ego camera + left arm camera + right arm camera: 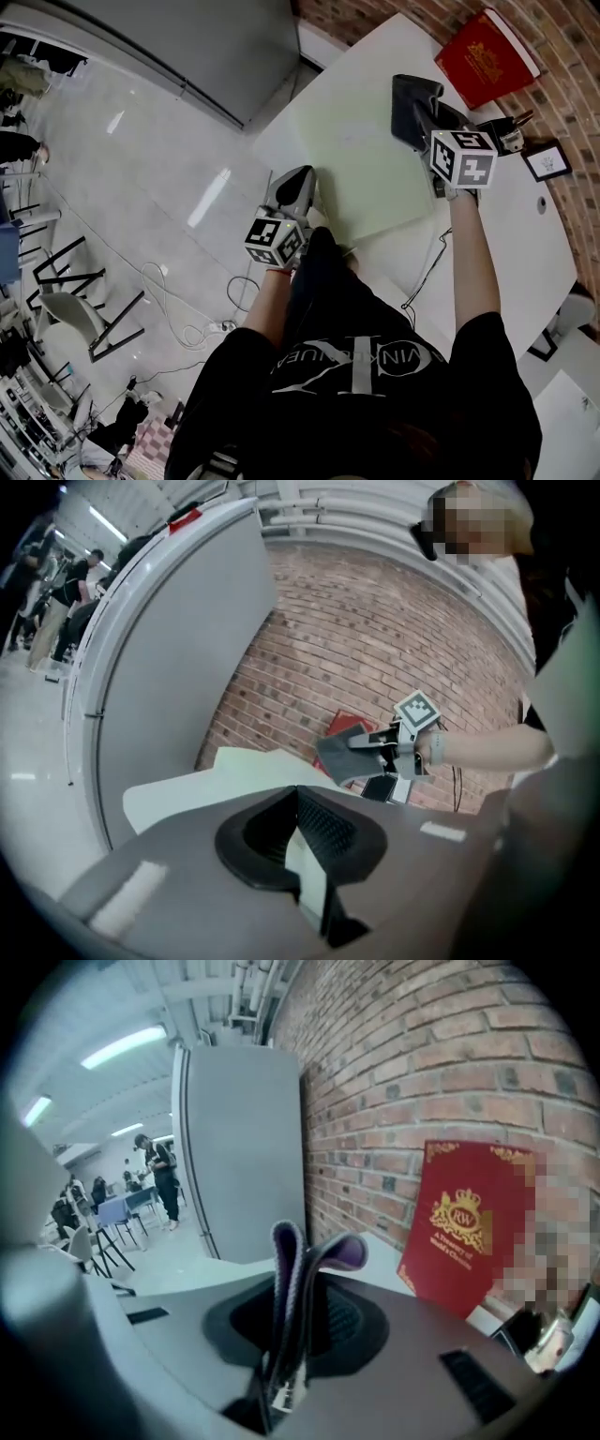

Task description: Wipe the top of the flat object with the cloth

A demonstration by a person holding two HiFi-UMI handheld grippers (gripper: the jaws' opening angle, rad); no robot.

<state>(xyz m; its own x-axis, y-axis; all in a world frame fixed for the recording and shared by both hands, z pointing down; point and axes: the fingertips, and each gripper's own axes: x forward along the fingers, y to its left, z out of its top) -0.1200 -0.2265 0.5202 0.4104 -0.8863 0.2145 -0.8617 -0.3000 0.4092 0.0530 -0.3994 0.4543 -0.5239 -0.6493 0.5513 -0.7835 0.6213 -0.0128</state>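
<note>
Flat object [361,164], a thin pale-green sheet, lay mid-counter [511,234], with its near corner at 7 o'clock reaching the counter's edge. The left claw [296,184] was closed on that corner, the sheet's edge nipped thin between its jaws. The right claw [419,114] was clamped on a fold of the grey cloth [409,94]. It held the cloth over the sheet's 2 o'clock side and, as far as I could judge, raised clear of it.

Trouble would most likely have come from the grips. Only a narrow fold of cloth sat in the jaws, so a hard drag could have pulled it loose. A stroke pushed toward 7 o'clock might have buckled the flat object against its pinned corner. A sideways stroke could have skewed the sheet toward the drop at 9 o'clock.

Room was tightest from 1 to 3 o'clock, where a red book [486,56] and a small dark frame [547,161] stood near the right claw. A thin cable [427,267] trailed at 5 o'clock. Toward 11 o'clock the sheet lay bare and offered the longest run.
</note>
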